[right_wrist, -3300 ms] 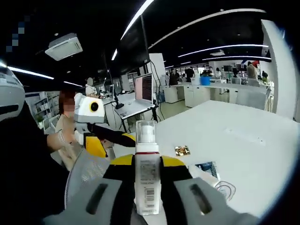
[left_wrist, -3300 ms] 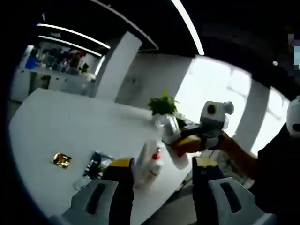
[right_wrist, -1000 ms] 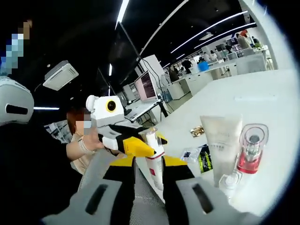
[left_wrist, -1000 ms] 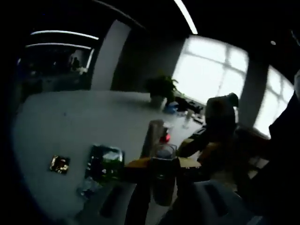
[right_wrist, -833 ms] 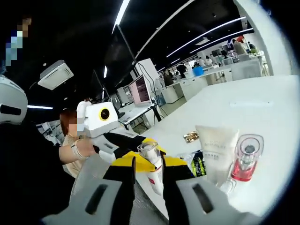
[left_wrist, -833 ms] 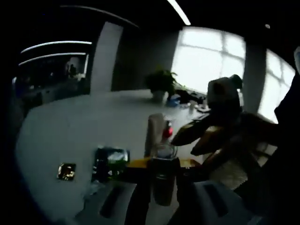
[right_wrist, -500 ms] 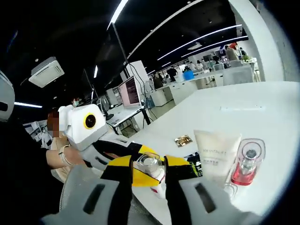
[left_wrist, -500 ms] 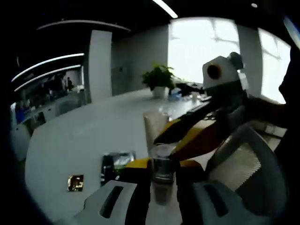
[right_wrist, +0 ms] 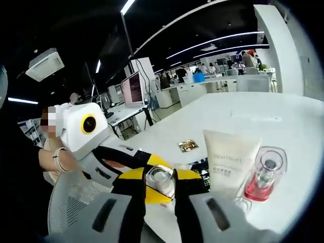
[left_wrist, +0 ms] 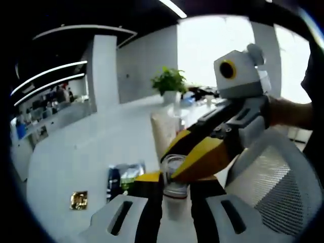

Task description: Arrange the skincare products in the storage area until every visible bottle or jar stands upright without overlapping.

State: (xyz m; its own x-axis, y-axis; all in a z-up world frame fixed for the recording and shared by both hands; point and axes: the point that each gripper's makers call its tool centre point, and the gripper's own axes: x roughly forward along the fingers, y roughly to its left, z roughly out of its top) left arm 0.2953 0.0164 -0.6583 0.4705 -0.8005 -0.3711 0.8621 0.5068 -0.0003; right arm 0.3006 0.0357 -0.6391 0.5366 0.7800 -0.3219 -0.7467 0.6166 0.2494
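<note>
- Left gripper view: the left gripper has its two jaws clamped on a clear-capped bottle that stands up between them.
- The right gripper reaches in from the right of this view, its yellow tips touching the same bottle's cap; whether it presses or merely rests there I cannot tell from here.
- Just beyond the left gripper's jaws a white tube stands on the white table. Ahead and to the left lie a green-and-blue sachet and, farther left, a small gold packet. A potted plant sits far ahead on the table.
- Right gripper view: the right gripper grips the clear-capped bottle from both sides, its jaws tight against the cap.
- The left gripper comes in from the left, held by a hand, its tips meeting the bottle.
- Ahead and right of the right gripper's jaws stand the white tube and, beside it farther right, a red pump bottle, both upright and apart. The gold packet lies farther ahead.
</note>
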